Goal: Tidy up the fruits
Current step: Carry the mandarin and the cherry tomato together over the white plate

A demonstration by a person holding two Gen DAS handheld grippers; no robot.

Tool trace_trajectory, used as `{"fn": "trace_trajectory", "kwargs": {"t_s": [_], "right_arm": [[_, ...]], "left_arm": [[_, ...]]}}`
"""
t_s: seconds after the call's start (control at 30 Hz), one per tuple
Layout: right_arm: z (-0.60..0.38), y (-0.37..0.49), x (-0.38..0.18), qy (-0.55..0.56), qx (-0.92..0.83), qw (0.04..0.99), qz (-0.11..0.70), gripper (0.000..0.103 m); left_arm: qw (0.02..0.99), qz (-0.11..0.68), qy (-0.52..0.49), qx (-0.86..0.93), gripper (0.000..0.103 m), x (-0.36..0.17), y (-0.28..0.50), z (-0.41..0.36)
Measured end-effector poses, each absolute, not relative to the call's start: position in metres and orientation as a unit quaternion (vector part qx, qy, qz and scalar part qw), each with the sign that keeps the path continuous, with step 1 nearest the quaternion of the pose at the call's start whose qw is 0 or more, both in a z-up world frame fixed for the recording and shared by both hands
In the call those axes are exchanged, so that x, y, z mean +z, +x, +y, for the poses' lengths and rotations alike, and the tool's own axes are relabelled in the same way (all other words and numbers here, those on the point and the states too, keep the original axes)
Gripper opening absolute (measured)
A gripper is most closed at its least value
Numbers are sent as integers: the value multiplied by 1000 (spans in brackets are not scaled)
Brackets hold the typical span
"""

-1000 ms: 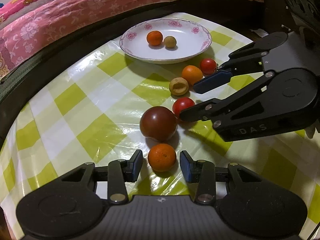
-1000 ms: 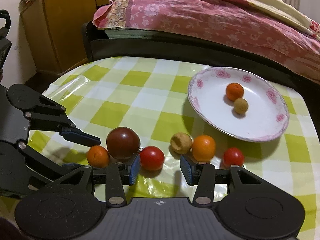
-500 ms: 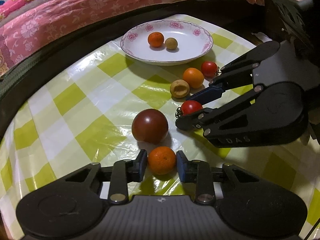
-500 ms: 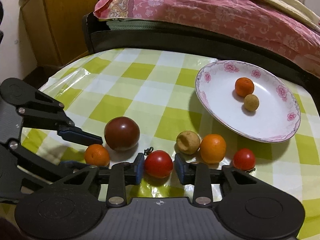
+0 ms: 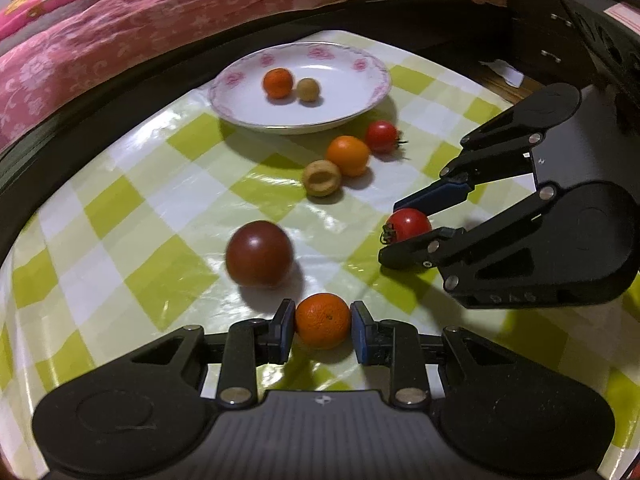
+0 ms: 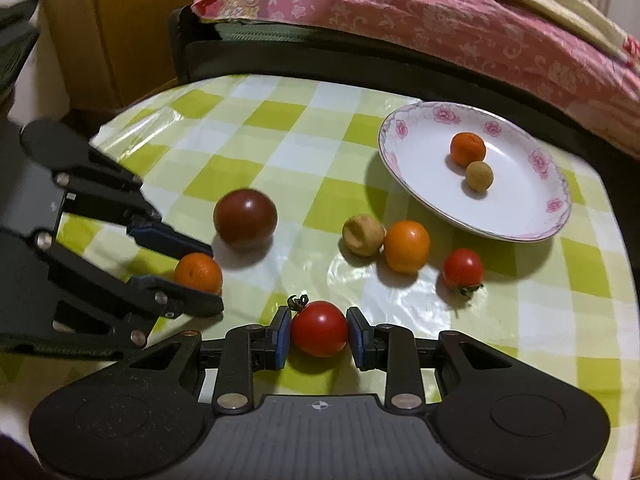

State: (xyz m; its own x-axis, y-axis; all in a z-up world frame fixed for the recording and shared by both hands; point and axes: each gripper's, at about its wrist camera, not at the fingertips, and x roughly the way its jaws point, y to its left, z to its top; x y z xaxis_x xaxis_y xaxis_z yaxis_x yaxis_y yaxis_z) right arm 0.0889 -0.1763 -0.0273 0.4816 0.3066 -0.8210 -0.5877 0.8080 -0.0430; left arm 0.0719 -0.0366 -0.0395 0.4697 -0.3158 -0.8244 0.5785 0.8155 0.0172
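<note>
My left gripper [image 5: 323,326] is shut on a small orange [image 5: 323,320] near the table's front edge. My right gripper [image 6: 319,334] is shut on a red cherry tomato [image 6: 319,333] with a green stem. Each gripper shows in the other view: the right gripper [image 5: 404,226] with its tomato [image 5: 409,224], the left gripper [image 6: 200,276] with its orange [image 6: 199,272]. A white plate with pink flowers [image 5: 360,92] holds a small orange [image 5: 277,83] and a tan fruit [image 5: 308,89]. A large dark red tomato [image 5: 259,253] lies loose on the cloth.
A tan fruit [image 5: 321,178], an orange fruit [image 5: 347,155] and another cherry tomato [image 5: 382,136] lie in a row in front of the plate. The green checked cloth [image 5: 132,216] covers a round table. A bed with pink bedding [image 6: 420,20] stands behind; a wooden cabinet [image 6: 104,40] is at the left.
Both grippers closed: the left on the small orange, the right on the cherry tomato. The right gripper with its tomato shifted away from the dark tomato.
</note>
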Motion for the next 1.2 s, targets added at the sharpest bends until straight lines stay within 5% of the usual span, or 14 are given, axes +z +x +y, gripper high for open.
{"fn": "trace_trajectory", "kwargs": {"t_s": [0.37, 0.67, 0.8, 1.0, 1.2], "right_arm": [[-184, 82, -29, -171, 260, 847, 431, 28], [-188, 86, -31, -145, 264, 849, 434, 32], [-185, 88, -30, -149, 260, 849, 435, 32], [-184, 85, -30, -151, 246, 850, 441, 29], [-183, 88, -29, -149, 231, 849, 451, 26]], "left_arm": [[838, 441, 166, -275, 41, -42, 70, -47], [839, 451, 152, -263, 61, -44, 75, -38], [839, 451, 158, -260, 59, -44, 74, -41], [832, 460, 155, -269, 40, -42, 74, -46], [829, 465, 157, -267, 37, -39, 76, -54]]}}
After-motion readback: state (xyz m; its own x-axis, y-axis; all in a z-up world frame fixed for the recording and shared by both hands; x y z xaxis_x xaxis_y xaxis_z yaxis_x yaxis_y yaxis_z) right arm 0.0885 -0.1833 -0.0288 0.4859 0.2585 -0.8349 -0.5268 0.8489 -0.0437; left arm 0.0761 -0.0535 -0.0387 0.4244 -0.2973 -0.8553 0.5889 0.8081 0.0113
